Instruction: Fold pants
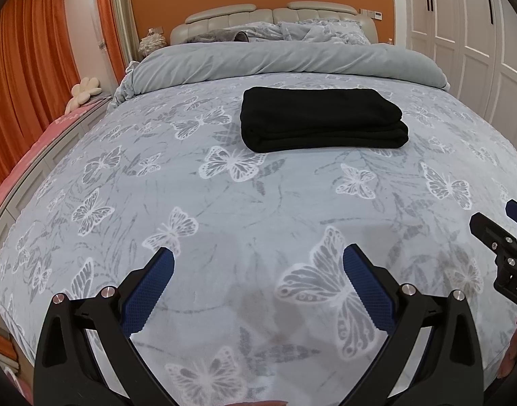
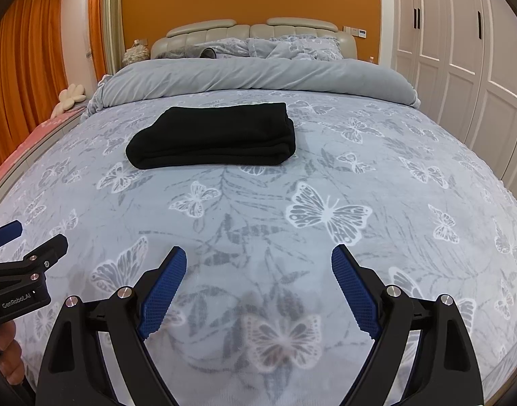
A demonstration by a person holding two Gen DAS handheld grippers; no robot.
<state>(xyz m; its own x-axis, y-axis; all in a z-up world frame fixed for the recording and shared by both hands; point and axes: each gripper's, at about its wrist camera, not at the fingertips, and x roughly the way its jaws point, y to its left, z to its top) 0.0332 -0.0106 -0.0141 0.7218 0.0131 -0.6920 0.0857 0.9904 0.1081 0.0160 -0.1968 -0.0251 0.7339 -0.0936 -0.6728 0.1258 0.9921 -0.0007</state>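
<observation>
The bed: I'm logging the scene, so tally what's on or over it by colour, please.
Black: 1, the folded pants on the butterfly bedspread.
Black with blue pads: 2, the left gripper and right gripper, both open and empty.
Grey: 1, the rolled-back duvet.
Total: 4

My left gripper (image 1: pixel 258 264) hangs over the butterfly-print blanket (image 1: pixel 224 209), its blue-padded jaws wide apart with nothing between them. Well beyond lie the black pants (image 1: pixel 322 118), folded into a neat stack. My right gripper (image 1: pixel 505 233) shows at the frame's right edge.
</observation>
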